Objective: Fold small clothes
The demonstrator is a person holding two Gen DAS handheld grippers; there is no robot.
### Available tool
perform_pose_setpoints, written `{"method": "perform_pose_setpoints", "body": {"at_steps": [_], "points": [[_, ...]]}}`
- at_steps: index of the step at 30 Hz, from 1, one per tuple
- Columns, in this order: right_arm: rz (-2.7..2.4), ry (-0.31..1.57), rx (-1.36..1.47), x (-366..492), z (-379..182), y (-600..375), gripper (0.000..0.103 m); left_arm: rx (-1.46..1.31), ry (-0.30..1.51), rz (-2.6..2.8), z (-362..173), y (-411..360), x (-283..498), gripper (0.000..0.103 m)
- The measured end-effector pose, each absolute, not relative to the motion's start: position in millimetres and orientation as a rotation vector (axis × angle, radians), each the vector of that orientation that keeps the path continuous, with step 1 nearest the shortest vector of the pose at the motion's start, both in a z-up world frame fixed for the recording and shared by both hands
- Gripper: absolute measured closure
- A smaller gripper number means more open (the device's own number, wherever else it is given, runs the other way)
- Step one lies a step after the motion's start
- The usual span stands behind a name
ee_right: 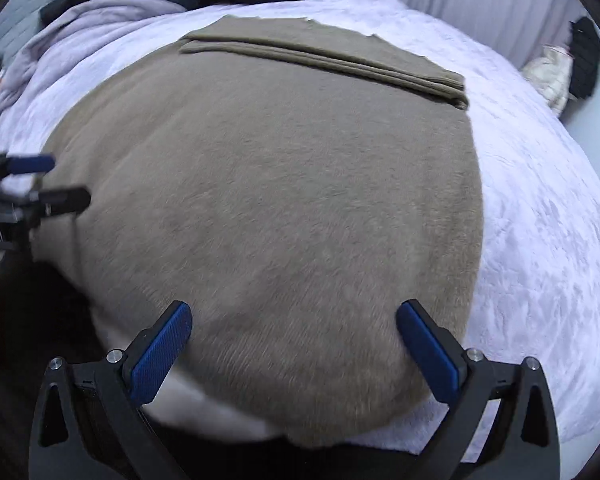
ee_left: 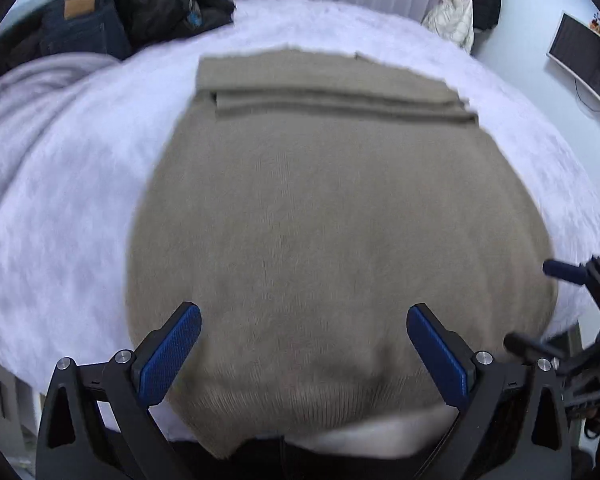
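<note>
A taupe knit sweater (ee_left: 320, 208) lies flat on a white fluffy bed cover (ee_left: 60, 200), its ribbed hem at the near bed edge. Its sleeves (ee_left: 340, 100) are folded across the far part. My left gripper (ee_left: 304, 316) is open and empty, jaws spread over the near hem. My right gripper (ee_right: 294, 312) is open and empty over the near right part of the sweater (ee_right: 280, 180). The right gripper shows at the right edge of the left wrist view (ee_left: 548, 304); the left gripper shows at the left edge of the right wrist view (ee_right: 64, 180).
Dark jeans and a black jacket (ee_left: 132, 12) are piled at the far left of the bed beside a lilac blanket (ee_left: 28, 88). A monitor (ee_left: 584, 60) stands at the right wall. Clothes (ee_left: 472, 4) hang at the far right. The white bed cover (ee_right: 540, 200) extends right.
</note>
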State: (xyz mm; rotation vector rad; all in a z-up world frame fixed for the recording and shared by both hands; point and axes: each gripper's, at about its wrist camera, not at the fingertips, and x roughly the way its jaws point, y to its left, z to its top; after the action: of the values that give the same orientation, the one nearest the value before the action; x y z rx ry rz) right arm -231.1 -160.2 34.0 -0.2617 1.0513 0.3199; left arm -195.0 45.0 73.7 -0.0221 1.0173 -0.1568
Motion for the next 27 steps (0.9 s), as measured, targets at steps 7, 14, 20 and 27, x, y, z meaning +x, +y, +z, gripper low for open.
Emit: {"method": "perform_pose_setpoints", "body": {"at_steps": [7, 14, 20, 27], "points": [[0.167, 0.982, -0.194, -126, 74, -143, 0.0, -0.16, 1.085, -0.008, 83, 45, -74, 0.0], [0.018, 1.267, -0.094, -34, 15, -122, 0.001, -0.121, 1.289, 0.046, 20, 25, -30, 0.0], [0.012, 1.073, -0.176, -99, 19, -113, 0.001, -0.052, 1.183, -0.052, 23, 28, -85, 0.0], [0.191, 0.935, -0.139, -185, 21, -137, 0.001, 0.023, 1.094, -0.079, 21, 32, -148, 0.0]]}}
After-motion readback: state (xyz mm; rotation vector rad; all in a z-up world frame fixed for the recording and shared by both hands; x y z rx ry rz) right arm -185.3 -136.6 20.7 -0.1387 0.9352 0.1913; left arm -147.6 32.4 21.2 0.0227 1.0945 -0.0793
